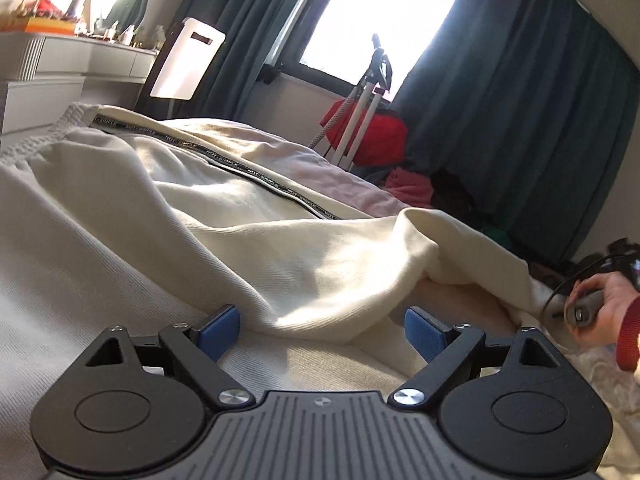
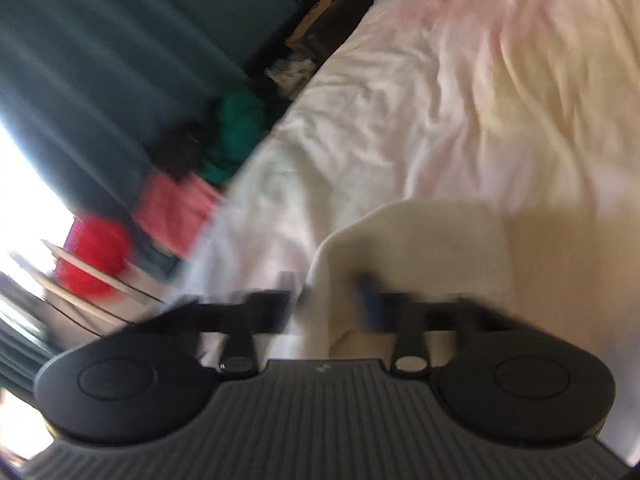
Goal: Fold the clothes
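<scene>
Left tongs [image 1: 322,330] gape over the cream garment [image 1: 248,236] on the bed [image 2: 360,140], right tongs [image 2: 340,300] pinch its corner: we should lift slowly, keeping the edge taut.

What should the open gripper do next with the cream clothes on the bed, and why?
Probably ease the left gripper forward and close on the cream knitted garment: its blue pads stand wide open at the cloth's near fold, while the right gripper looks already shut on cream fabric.
</scene>
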The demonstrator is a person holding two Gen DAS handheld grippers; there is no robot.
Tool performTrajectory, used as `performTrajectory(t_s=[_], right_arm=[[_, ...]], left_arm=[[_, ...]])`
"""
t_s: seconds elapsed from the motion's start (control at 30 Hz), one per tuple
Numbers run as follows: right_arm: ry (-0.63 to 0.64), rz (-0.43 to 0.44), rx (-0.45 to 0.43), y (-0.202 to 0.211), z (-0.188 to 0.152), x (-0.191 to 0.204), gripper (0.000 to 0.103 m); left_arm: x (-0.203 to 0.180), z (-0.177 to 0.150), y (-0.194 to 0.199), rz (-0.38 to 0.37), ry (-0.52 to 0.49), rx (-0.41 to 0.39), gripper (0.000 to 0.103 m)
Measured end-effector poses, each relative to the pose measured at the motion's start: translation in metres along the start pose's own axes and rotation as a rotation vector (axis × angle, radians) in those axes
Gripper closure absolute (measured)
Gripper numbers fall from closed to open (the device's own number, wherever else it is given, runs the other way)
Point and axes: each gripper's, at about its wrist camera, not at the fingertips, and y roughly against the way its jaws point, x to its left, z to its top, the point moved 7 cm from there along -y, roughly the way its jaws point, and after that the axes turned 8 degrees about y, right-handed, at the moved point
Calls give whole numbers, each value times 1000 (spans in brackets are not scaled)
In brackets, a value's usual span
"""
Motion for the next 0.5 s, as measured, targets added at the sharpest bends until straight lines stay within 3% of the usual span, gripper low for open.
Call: performTrajectory(t_s=[0.07,0.17,0.27,0.37,0.5], right_arm=[[134,-68,-51,8,16,14,97],[171,12,-194,44,55,35,97],[288,138,-403,104,91,60,97],[383,195,-526,155,88,49,97],[286,153,-387,151,48,-42,97]], left_arm=[[2,1,-1,-4,10,-5,12],[2,2,2,-10,12,-15,12],[0,2,4,-9,1,-17,12],[0,3,5,-7,-2,-17,12],[1,1,8,-2,-14,-15,12]])
